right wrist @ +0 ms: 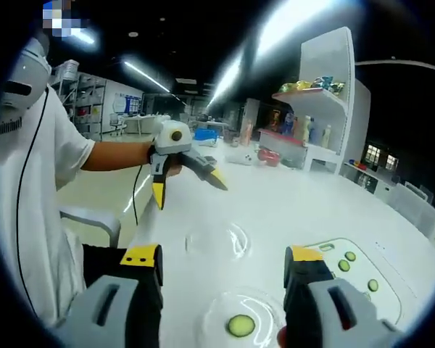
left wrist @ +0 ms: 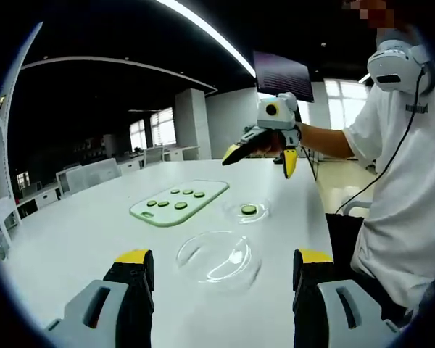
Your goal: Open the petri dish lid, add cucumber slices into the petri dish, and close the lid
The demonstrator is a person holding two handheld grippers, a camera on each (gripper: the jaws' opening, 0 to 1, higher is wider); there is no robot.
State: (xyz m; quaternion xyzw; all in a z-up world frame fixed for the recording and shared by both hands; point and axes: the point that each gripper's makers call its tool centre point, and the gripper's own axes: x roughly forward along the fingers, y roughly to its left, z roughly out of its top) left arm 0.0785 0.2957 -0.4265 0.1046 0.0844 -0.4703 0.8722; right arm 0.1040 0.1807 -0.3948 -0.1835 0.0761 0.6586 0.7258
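In the left gripper view, the left gripper (left wrist: pixel 223 262) is seen nearest, at the bottom of the frame, its two yellow-tipped jaws spread wide apart with nothing held between them. Just above them, in the lower centre, one clear petri dish lid (left wrist: pixel 219 259) is laid on the white table (left wrist: pixel 80 232). Further up and to the right, one petri dish (left wrist: pixel 247 211) is set on the table, and a single cucumber slice (left wrist: pixel 249 209) is seen inside it. To the left of the dish, one pale green cutting board (left wrist: pixel 178 202) is placed, and five more cucumber slices (left wrist: pixel 180 205) are counted on it. The right gripper (left wrist: pixel 261 158) is held in the air in the upper centre, its jaws parted and empty, gripped by a person in a white shirt (left wrist: pixel 399 174) at the right edge.

In the right gripper view, the right gripper's (right wrist: pixel 223 264) jaws are shown wide open at the bottom with nothing grasped, and the dish is seen between them at the lower edge. The lid is found in the centre, the board at the lower right, and the left gripper at the upper left, open. White shelving (right wrist: pixel 326 101) with assorted items is seen at the upper right
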